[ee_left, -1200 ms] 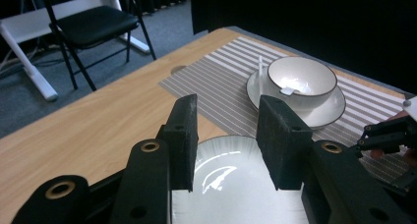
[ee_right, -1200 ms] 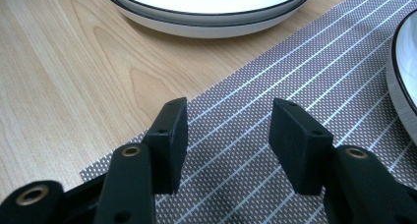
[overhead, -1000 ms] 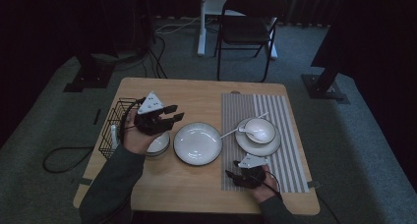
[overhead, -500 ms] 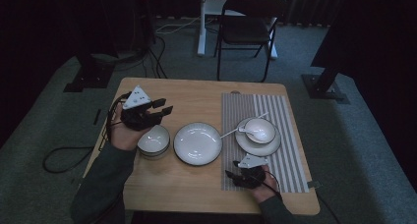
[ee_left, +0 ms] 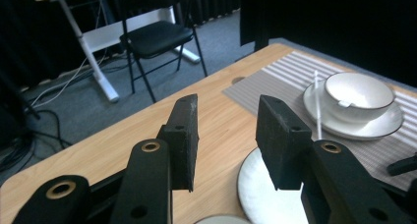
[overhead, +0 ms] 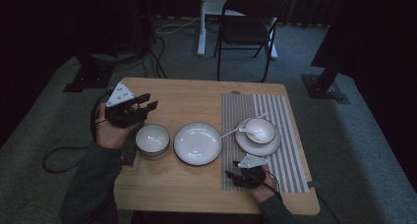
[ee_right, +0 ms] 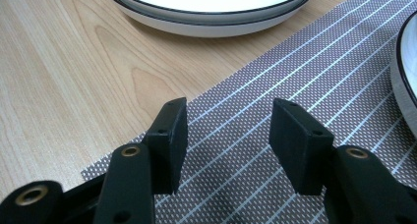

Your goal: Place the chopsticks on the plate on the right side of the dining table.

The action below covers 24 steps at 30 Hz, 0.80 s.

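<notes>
- Small bowl (overhead: 152, 138): white, upright, empty, on the bench near its left edge; just beside the left gripper, not touched by it.
- Left gripper (overhead: 142, 105): held above the bench's left edge, jaws parted with nothing between them; the pads (ee_left: 183, 135) show bare bench in the gap.
- Wire rack (overhead: 129, 146): dark, at the left edge, partly under the left hand (overhead: 112, 130).
- Large plate (overhead: 197, 143): white, dark-rimmed, mid-bench, just right of the small bowl.
- Right gripper (overhead: 244, 177): low over the striped placemat (overhead: 278, 117) near the bench's front edge, jaws parted, holding nothing.
- Saucer (overhead: 257, 140): on the placemat, carrying a white cup-like bowl (overhead: 259, 128) with a spoon (overhead: 235, 130) leaning out leftward.
</notes>
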Motion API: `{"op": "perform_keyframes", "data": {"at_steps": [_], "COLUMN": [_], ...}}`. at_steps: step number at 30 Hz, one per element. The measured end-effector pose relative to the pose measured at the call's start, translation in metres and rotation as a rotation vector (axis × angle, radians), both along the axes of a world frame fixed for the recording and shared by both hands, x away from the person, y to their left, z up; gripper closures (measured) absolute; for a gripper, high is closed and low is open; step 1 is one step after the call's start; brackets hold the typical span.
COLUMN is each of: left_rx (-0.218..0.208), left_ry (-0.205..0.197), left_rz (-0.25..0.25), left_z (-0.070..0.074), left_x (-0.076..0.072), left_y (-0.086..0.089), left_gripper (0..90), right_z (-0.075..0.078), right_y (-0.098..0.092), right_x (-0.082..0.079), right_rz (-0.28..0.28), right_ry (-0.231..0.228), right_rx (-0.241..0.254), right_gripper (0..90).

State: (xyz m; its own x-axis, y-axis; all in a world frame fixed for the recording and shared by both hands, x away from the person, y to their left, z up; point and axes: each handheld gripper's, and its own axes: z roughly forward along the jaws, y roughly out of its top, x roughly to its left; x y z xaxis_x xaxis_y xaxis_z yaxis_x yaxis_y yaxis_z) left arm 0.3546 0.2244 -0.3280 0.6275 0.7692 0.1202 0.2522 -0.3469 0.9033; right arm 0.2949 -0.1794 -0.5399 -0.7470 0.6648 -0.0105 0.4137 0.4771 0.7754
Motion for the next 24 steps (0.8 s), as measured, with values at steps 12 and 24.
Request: {"op": "perform_keyframes", "data": {"at_steps": [12,24], "left_rx": [0.035,0.064], "left_ry": [0.042,0.085], "left_rz": [0.051,0.083], "left_z": [-0.016,-0.027], "left_x": [0.001,0.003], "left_y": [0.019,0.03], "left_gripper": [61.2,62.2], "right_z": [0.0,0.0], "right_y": [0.0,0.0], "right_x": [0.0,0.0], "right_rz": [0.001,0.001], "right_ry": [0.0,0.001], "right_rx": [-0.003,-0.003], "right_gripper": [48.5,48.5]}}
